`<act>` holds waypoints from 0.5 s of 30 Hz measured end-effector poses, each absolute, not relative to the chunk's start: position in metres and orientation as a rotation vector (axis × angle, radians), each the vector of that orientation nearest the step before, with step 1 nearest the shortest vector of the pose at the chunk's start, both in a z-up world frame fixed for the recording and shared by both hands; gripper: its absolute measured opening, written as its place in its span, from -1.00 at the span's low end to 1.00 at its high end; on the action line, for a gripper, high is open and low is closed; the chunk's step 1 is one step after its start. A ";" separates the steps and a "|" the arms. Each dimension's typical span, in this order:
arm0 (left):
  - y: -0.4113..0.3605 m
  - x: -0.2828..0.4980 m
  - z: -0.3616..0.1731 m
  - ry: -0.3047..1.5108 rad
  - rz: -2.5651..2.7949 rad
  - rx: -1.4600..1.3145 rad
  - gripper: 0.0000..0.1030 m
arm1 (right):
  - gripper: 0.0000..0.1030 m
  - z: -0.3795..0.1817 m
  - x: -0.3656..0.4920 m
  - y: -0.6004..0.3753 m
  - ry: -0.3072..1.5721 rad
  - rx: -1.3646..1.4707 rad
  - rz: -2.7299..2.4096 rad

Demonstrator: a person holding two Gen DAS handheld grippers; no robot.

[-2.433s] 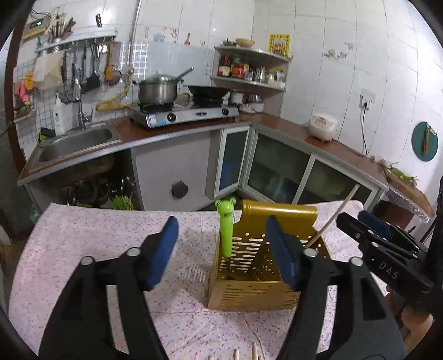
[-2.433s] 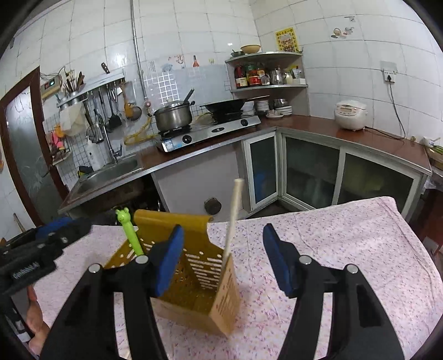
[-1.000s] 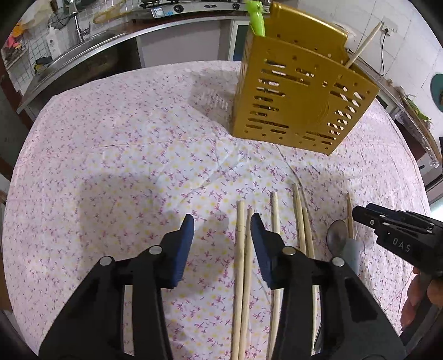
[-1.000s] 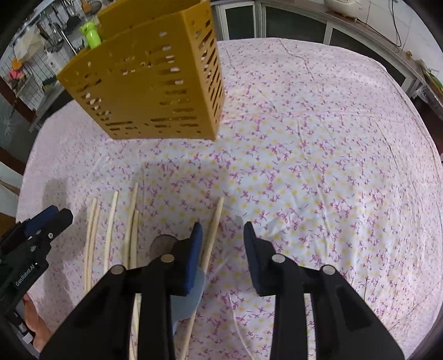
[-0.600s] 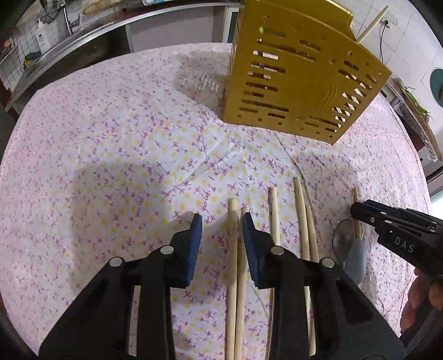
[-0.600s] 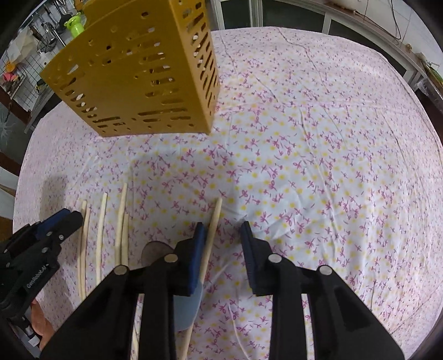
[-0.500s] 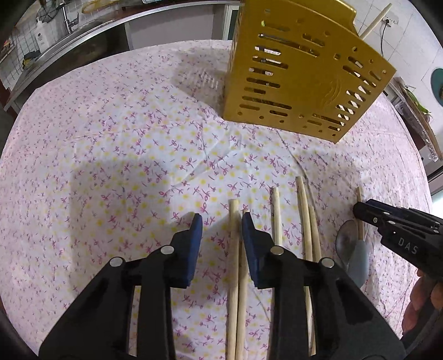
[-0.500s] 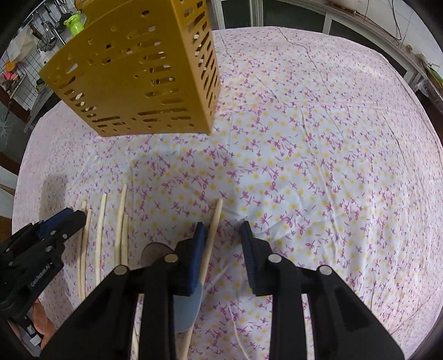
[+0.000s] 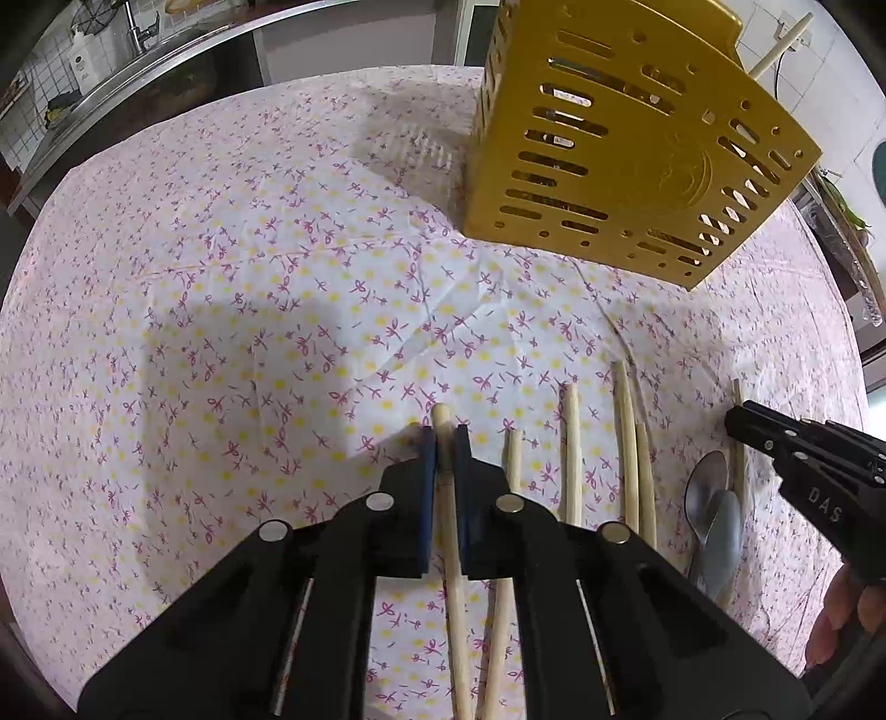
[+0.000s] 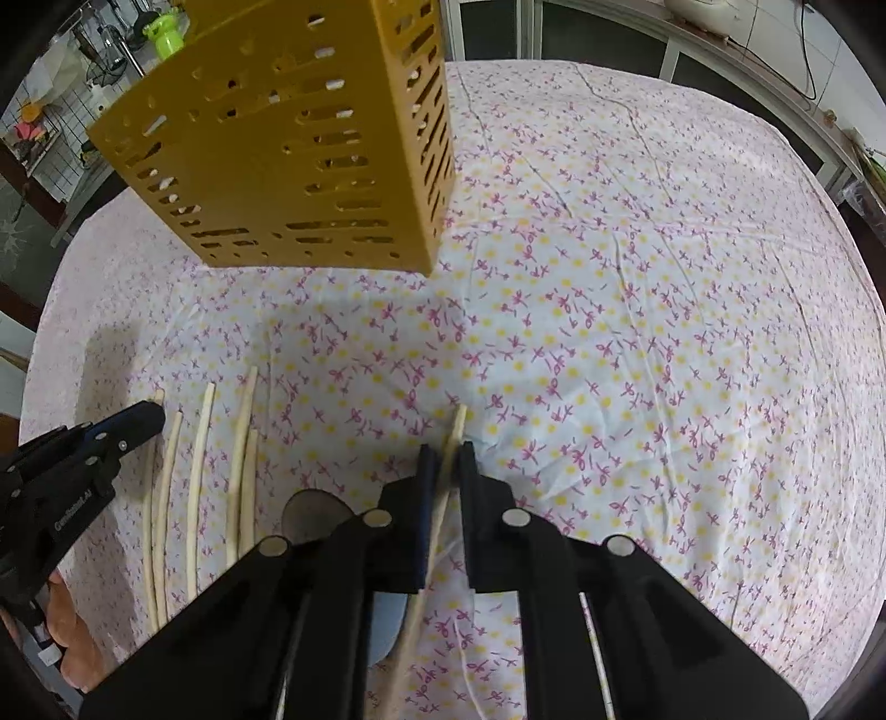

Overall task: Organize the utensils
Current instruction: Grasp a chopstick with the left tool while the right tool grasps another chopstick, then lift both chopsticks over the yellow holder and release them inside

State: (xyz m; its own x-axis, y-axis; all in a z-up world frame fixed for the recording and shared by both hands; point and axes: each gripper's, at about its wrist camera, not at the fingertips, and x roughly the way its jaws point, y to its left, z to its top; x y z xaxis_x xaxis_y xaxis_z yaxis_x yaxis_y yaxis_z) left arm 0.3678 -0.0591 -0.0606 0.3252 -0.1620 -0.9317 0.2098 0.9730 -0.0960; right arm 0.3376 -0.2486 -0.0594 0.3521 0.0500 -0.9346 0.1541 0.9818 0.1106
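Observation:
A yellow slotted utensil holder (image 9: 626,144) stands on the floral tablecloth (image 9: 249,310); it also shows in the right wrist view (image 10: 299,149). Several pale wooden chopsticks lie in a row before it. My left gripper (image 9: 441,443) is shut on the leftmost chopstick (image 9: 449,531) near its tip. My right gripper (image 10: 444,459) is shut on the rightmost chopstick (image 10: 455,426). A grey spoon (image 9: 714,515) lies beside the right gripper, its bowl also showing in the right wrist view (image 10: 310,515).
A chopstick (image 9: 775,50) and a green frog-topped utensil (image 10: 166,27) stand in the holder. Other chopsticks (image 9: 570,448) lie between the grippers. Kitchen counter and sink (image 9: 111,66) lie beyond the table's far edge.
Both grippers dropped to the table and closed: the left on the leftmost chopstick, the right on the rightmost one. Earlier both were open above the holder.

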 end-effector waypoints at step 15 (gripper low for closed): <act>-0.036 0.343 -0.005 1.013 -0.202 0.009 -0.91 | -0.89 -0.007 0.306 -0.274 0.979 0.128 -0.048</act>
